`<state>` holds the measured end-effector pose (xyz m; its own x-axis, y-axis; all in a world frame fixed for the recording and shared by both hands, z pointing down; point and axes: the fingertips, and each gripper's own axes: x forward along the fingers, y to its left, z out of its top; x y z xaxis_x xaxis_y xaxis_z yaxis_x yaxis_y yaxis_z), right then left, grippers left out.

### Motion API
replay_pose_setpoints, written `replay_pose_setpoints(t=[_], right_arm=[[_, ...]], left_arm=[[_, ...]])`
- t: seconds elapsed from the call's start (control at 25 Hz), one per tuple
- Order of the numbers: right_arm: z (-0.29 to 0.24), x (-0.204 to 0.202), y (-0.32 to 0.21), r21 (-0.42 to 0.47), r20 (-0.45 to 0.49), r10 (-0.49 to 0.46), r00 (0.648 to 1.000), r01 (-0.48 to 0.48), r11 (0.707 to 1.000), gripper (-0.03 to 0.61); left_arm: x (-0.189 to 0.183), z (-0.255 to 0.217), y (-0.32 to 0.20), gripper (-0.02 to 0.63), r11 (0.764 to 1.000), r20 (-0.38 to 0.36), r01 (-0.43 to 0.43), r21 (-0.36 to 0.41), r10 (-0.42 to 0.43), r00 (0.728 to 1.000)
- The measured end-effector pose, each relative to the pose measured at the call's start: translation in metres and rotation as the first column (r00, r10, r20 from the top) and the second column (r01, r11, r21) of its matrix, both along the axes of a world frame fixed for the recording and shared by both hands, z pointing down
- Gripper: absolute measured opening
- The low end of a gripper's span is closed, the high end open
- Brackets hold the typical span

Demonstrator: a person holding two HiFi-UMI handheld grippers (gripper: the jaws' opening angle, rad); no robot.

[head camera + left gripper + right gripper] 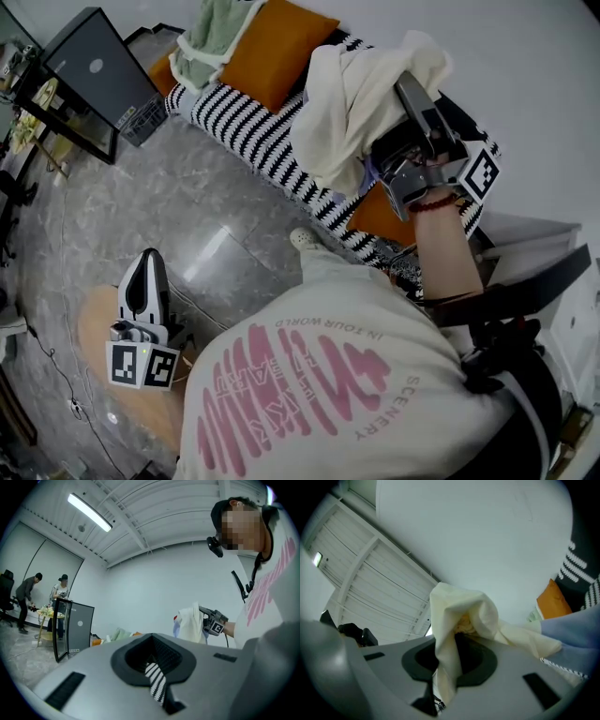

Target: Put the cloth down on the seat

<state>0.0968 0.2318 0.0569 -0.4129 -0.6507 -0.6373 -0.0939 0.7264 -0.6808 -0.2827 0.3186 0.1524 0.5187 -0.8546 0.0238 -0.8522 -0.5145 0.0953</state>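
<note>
A cream cloth (347, 103) hangs bunched from my right gripper (405, 89), above the black-and-white striped sofa seat (253, 141). In the right gripper view the cloth (459, 620) runs down between the jaws, and the right gripper (449, 663) is shut on it. A light blue fabric (574, 637) hangs beside the cream one. My left gripper (150, 262) is low at the left over the floor, away from the sofa, its jaws together with nothing in them. In the left gripper view, the left gripper (154, 667) leaves only a thin slit through which the striped sofa shows.
Orange cushions (281, 47) and a green cloth (211, 33) lie on the sofa's far end, and another orange cushion (380, 216) sits below my right hand. A black panel (94, 75) and a basket (145, 117) stand at the left. A round wooden top (94, 328) lies under the left gripper.
</note>
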Motion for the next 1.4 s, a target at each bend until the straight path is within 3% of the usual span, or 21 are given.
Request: replay_pose_setpoints(t=[0.24, 0.64, 0.88, 1.04, 1.24, 1.4], right_arm=[[0.001, 0.007, -0.050, 0.011, 0.014, -0.034, 0.999, 0.034, 0.999, 0.069], [0.023, 0.018, -0.179, -0.037, 0.007, -0.095, 0.995, 0.095, 0.995, 0.069], [0.023, 0.017, -0.192, -0.007, -0.017, -0.110, 0.994, 0.110, 0.994, 0.069], [0.019, 0.022, -0.244, -0.031, -0.005, -0.136, 0.991, 0.136, 0.990, 0.069], [0.018, 0.022, -0.277, -0.039, -0.007, -0.163, 0.987, 0.163, 0.986, 0.069], [0.031, 0.021, -0.309, -0.082, 0.015, -0.166, 0.986, 0.166, 0.983, 0.069]], left_arm=[[-0.003, -0.001, -0.025, 0.008, 0.998, 0.003, 0.067, -0.015, -0.067, 0.998], [0.001, -0.008, -0.107, 0.008, 0.980, -0.025, 0.196, -0.031, -0.196, 0.980], [0.000, -0.008, -0.103, 0.008, 0.972, -0.034, 0.233, -0.008, -0.233, 0.972], [0.006, -0.014, -0.129, 0.008, 0.957, -0.031, 0.287, -0.030, -0.288, 0.957], [0.008, -0.027, -0.133, 0.008, 0.945, -0.072, 0.327, -0.004, -0.326, 0.942], [0.008, -0.021, -0.144, 0.008, 0.927, -0.059, 0.372, -0.052, -0.375, 0.925]])
